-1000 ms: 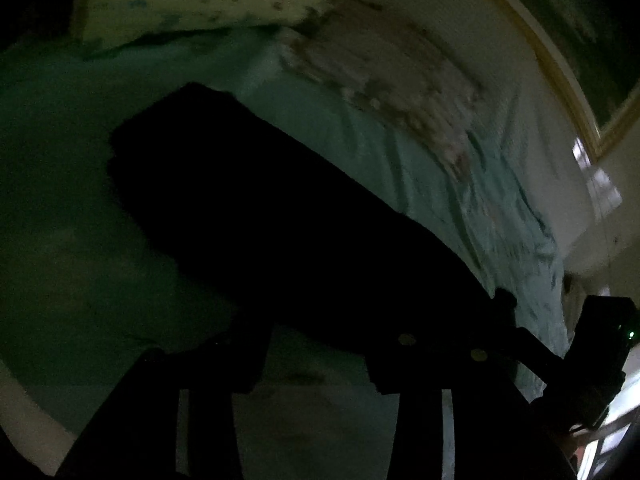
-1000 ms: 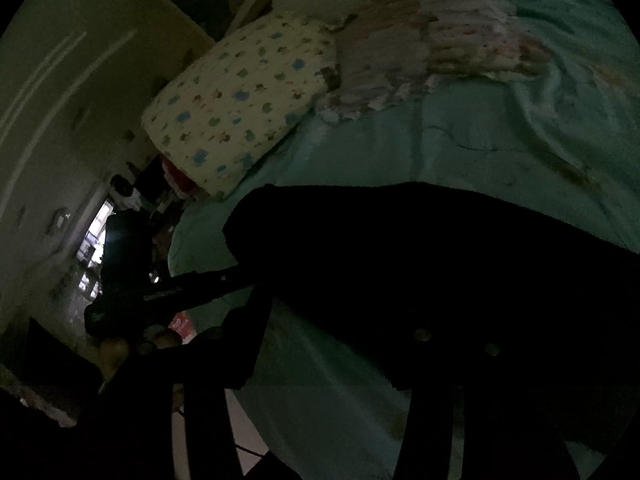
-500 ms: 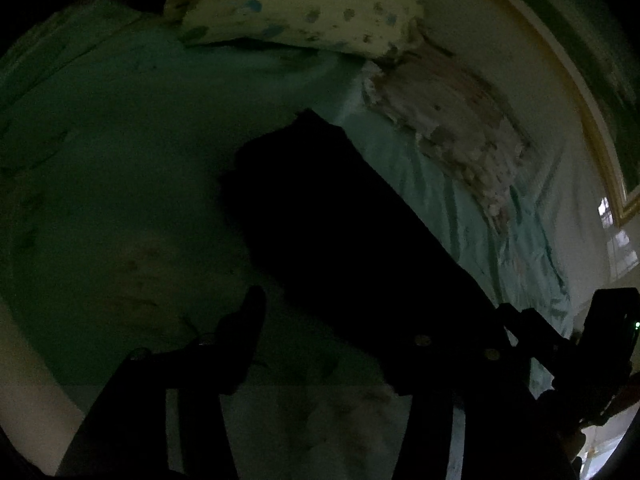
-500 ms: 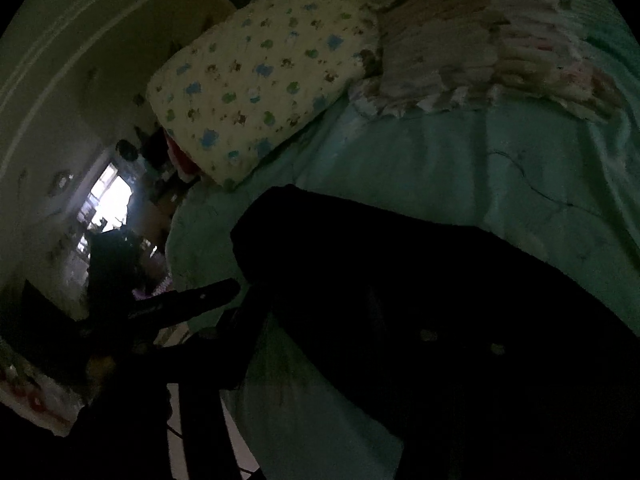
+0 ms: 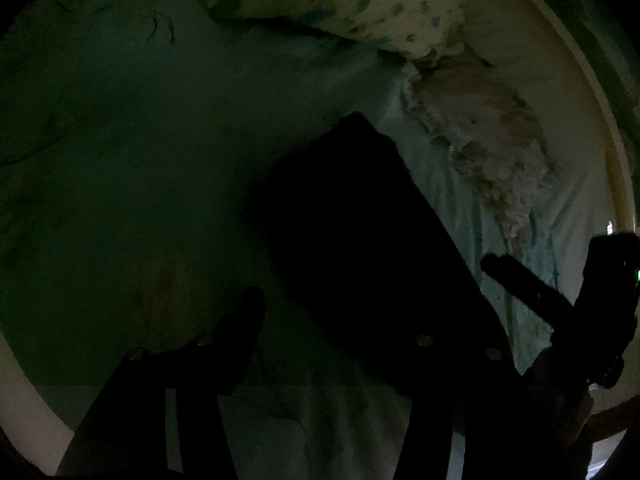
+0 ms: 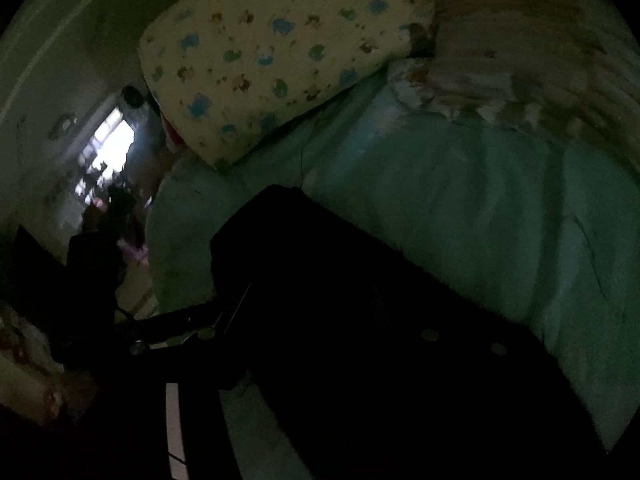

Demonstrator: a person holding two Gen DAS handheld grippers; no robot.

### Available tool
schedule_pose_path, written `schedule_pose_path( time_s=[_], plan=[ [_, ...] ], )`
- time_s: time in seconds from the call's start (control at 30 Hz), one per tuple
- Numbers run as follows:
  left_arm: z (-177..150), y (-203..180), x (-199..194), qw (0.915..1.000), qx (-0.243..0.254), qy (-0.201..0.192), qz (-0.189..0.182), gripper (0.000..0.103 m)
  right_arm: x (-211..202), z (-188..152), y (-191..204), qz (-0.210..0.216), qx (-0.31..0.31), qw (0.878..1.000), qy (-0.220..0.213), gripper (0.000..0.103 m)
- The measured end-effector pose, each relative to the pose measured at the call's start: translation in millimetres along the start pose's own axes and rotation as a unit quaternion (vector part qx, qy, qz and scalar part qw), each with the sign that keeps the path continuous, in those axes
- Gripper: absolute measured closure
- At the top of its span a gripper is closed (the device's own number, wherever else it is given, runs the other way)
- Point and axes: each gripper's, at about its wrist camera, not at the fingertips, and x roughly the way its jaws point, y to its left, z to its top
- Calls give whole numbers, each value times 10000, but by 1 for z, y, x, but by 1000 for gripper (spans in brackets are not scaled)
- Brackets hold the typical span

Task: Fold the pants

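Dark pants (image 5: 360, 248) lie flat on green bed sheet (image 5: 140, 160), long strip running away from both grippers toward pillow (image 6: 272, 56). Left gripper (image 5: 336, 344): fingers wide apart, left finger over bare sheet, right finger lost against near end of pants. Right gripper (image 6: 320, 344): jaws seem apart, but too dark to tell if cloth is pinched. Near hem lies directly ahead of both; far end well apart. Neither hand clearly nearer.

Dark pants (image 6: 360, 300) on teal bedsheet (image 6: 460, 184), patterned pillow (image 6: 272, 52) beyond, dim room
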Motion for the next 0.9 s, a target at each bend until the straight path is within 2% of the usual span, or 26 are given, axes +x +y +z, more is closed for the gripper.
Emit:
schedule_pose_path(
  time_s=[0.3, 0.53, 0.67, 0.7, 0.73, 0.77, 0.83, 0.9],
  plan=[
    [12, 7, 10, 9999, -132, 19, -68, 48, 62, 49, 13, 202, -741, 9941, 760, 47],
    [14, 4, 18, 10000, -35, -61, 65, 52, 100, 67, 15, 137, -1033, 9883, 1117, 47],
    [17, 4, 20, 9999, 22, -94, 129, 66, 114, 67, 14, 216, -1064, 9859, 1277, 48],
    [17, 5, 21, 9999, 18, -111, 99, 72, 115, 66, 13, 292, -1034, 9856, 1305, 57],
    [17, 6, 22, 9999, -2, -138, 94, 73, 116, 65, 13, 363, -1006, 9852, 1336, 67],
    [17, 6, 22, 9998, -12, -159, 84, 76, 116, 64, 13, 396, -981, 9853, 1341, 68],
    [16, 2, 20, 9997, 76, -205, 79, 81, 112, 61, 14, 399, -1007, 9856, 1302, 79],
    [14, -4, 15, 9994, 195, -273, 105, 85, 104, 60, 14, 420, -988, 9867, 1224, 84]
  ],
)
